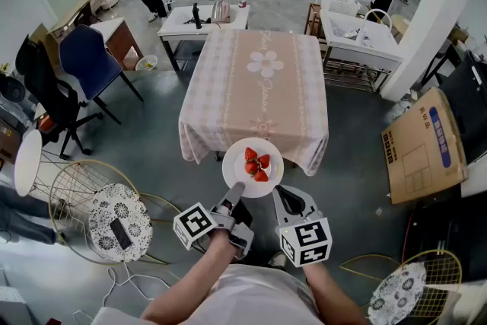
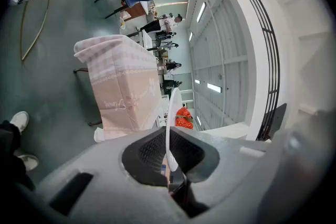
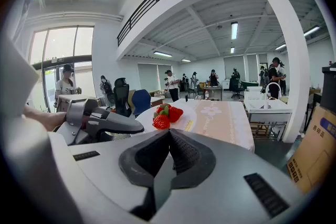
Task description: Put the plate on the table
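1. One white plate (image 1: 237,161) is pinched by its near rim in the left gripper (image 1: 235,192), jaws closed on it.
2. Three strawberries (image 1: 256,164) lie bunched on the plate.
3. One right gripper (image 1: 283,199) sits just beside the plate, jaws pressed together with nothing between them.
4. One table (image 1: 259,80) with a pink checked cloth; the plate overlaps its near edge, contact unclear
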The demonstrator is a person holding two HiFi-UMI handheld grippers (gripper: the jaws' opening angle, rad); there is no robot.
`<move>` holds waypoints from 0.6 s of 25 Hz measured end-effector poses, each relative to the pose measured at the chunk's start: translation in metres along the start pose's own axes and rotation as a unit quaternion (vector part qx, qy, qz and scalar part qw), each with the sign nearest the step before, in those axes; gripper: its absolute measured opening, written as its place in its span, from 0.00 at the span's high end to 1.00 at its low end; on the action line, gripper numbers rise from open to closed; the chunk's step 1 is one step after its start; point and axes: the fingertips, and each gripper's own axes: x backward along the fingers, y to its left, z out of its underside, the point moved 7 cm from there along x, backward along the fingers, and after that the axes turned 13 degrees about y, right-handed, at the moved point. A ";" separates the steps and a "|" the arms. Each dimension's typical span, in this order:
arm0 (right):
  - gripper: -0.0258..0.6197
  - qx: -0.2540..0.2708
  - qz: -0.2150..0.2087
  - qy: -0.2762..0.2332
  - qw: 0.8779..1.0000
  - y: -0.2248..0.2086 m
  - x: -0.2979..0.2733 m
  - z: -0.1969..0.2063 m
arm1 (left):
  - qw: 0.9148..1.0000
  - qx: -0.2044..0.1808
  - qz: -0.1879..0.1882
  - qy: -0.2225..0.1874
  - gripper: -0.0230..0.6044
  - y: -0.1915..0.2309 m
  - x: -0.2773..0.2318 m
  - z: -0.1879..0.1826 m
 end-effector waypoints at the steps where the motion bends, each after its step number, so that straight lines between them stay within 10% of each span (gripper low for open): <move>1: 0.95 0.001 0.000 0.002 1.000 0.001 -0.001 0.000 | 1.000 0.001 0.002 0.001 0.94 0.000 0.000 -0.001; 15: 0.95 -0.006 0.010 0.024 1.000 0.030 -0.035 -0.014 | 1.000 0.026 0.008 0.005 0.94 0.015 0.017 -0.044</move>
